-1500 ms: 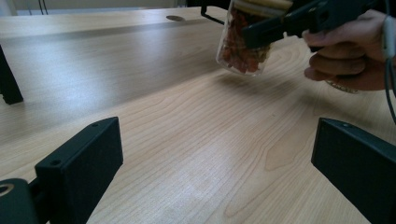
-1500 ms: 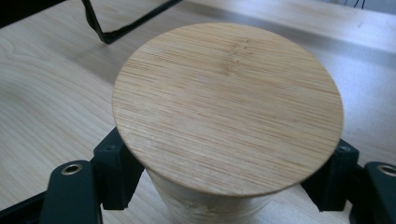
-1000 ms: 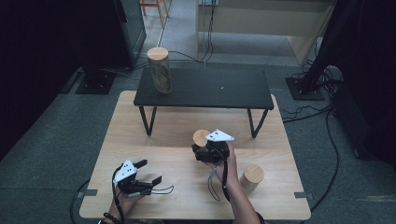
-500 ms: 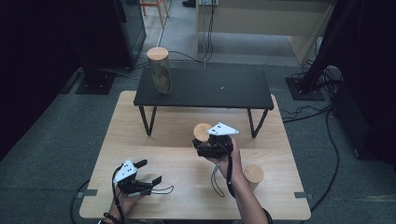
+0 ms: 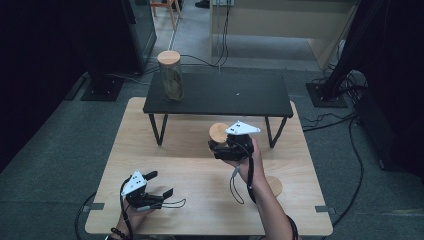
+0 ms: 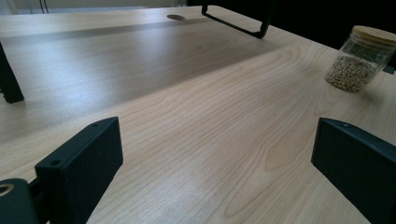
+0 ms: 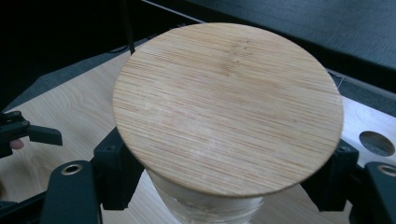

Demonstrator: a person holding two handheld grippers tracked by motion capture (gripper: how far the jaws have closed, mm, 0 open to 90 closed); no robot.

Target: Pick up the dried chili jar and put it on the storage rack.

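A glass jar with a round bamboo lid [image 5: 219, 132] hangs above the wooden table [image 5: 200, 175], in front of the low black shelf [image 5: 225, 95]. My right gripper [image 5: 218, 146] is shut on its glass body. In the right gripper view the lid [image 7: 229, 102] is very close, with a black jaw on each side of the glass below it and the gripper [image 7: 224, 191] around it. My left gripper [image 5: 162, 183] rests open near the table's front left, with nothing between its jaws [image 6: 215, 163].
A tall lidded jar [image 5: 171, 75] stands on the left end of the black shelf. A short jar of pale beans [image 6: 362, 58] sits on the table at the front right [image 5: 273, 186], beside the right forearm. Cables lie on the floor behind.
My right gripper has lifted the lidded jar higher off the table and a little toward the black shelf. The left gripper has stayed in place.
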